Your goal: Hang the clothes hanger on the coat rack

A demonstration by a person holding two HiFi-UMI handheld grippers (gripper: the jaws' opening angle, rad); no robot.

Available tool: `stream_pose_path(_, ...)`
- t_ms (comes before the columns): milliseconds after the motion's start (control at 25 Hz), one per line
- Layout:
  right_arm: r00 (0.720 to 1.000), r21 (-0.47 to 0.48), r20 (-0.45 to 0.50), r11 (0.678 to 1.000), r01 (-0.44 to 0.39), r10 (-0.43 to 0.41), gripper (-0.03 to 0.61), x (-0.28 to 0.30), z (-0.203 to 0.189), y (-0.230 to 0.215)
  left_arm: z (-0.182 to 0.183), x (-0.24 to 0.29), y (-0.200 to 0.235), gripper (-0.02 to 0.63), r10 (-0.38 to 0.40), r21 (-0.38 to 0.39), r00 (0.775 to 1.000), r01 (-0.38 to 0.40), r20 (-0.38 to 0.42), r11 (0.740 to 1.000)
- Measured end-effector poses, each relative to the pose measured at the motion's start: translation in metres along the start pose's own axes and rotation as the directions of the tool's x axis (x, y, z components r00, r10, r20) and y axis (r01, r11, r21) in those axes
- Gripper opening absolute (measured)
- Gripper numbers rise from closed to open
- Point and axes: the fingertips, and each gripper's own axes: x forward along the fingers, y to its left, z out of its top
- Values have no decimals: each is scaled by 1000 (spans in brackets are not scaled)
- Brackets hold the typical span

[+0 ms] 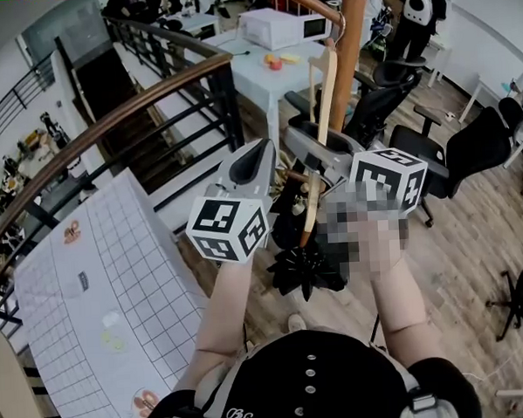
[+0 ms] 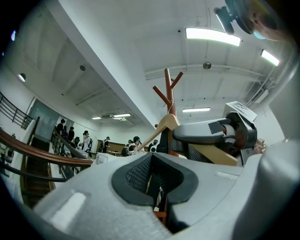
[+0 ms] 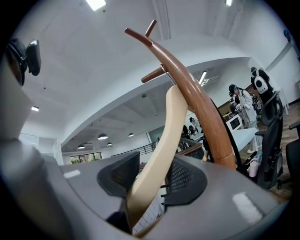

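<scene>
The hanger (image 1: 323,91) is up against the coat rack (image 1: 351,42) pole, its hook at the peg near the top. I can't tell if it's seated properly. The right tool (image 3: 155,161) is spread, with the hanger's lower arm sitting loosely between its pads, probably just steadying it so it doesn't swing. The left tool (image 2: 151,161) is pressed together, empty and parked just beside it, out of the way. Room's a bit tight: office chairs (image 1: 386,92) crowd the right side and the railing (image 1: 151,96) is on the left. Pulling straight back toward the person looks like the clear way out.
</scene>
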Motion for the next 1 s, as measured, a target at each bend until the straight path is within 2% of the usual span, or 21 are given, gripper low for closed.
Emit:
stream_pose_path(200,999,-16,43,1000,-22,22,190,-10,3,14,-2,-14,-8,-3,-6,-7,1000,6,-1,1000)
stream_pose_path(480,992,-42,125,999,-2,7,277,-32,12,32,1,-37,-23,-3,-14,-13,1000,14,3,1000)
stream_pose_path(680,984,-48,176,999,22,-13,290,-52,13,40,0,-53,-34,-3,-22,-19,1000,22,-5,1000)
stream_pose_path(1000,980,-62,200,998,25,-12,291,-83,0,58,-10,-72,-58,-2,-50,-31,998,49,-30,998)
